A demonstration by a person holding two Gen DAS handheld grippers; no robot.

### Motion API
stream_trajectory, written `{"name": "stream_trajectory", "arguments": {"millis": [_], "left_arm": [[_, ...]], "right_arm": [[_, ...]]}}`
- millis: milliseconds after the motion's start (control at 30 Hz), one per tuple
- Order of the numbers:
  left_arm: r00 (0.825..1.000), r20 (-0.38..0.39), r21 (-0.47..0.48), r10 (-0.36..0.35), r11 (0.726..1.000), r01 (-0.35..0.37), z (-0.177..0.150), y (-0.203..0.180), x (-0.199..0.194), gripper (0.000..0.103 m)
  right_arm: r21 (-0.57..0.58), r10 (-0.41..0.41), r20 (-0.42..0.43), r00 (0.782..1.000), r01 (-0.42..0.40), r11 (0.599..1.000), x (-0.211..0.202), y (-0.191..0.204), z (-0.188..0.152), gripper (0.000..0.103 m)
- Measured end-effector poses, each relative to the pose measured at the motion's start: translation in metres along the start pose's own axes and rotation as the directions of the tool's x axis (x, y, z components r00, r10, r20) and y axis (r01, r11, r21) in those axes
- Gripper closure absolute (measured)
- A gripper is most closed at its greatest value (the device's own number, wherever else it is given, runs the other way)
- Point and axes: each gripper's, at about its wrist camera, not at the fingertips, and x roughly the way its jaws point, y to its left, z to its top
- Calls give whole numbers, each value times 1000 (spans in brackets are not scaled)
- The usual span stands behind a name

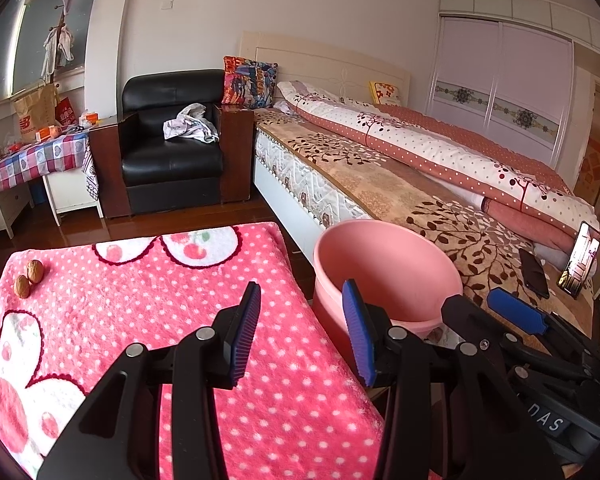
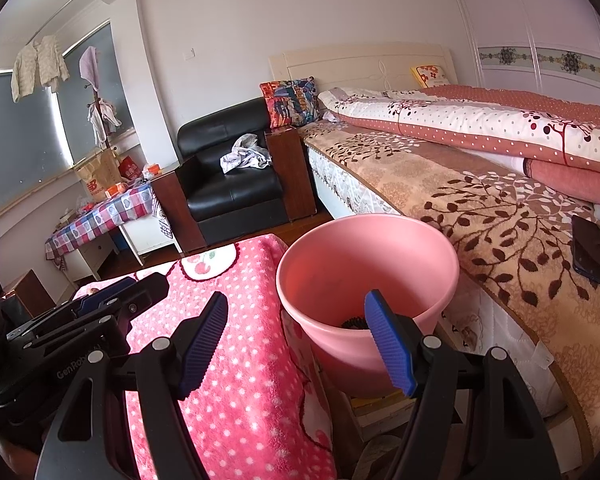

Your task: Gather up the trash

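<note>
Walnuts (image 1: pixel 29 278) lie near the worktop's (image 1: pixel 260 400) far left corner, well apart from the spread, empty left tongs (image 1: pixel 300 332). Right wrist view: right tongs (image 2: pixel 296 344), spread and empty, hover over the pink bin's (image 2: pixel 380 240) near rim.

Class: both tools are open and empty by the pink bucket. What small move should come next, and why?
Probably move the left tool toward the two walnuts on the pink blanket's far corner: they look like the only loose items there, and the pink bucket waits alongside.
</note>
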Motion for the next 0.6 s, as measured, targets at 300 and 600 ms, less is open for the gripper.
{"name": "stream_trajectory", "arguments": {"millis": [300,600], "left_arm": [[1000,-8,4,-6,1000,6,-2,0,2,60],[1000,-13,5,-12,1000,12,-2,0,3,60]], "right_arm": [[6,-2,-6,1000,2,1000,3,-2,-9,33],[7,-2,-8,1000,2,1000,4,-5,-9,33]]}}
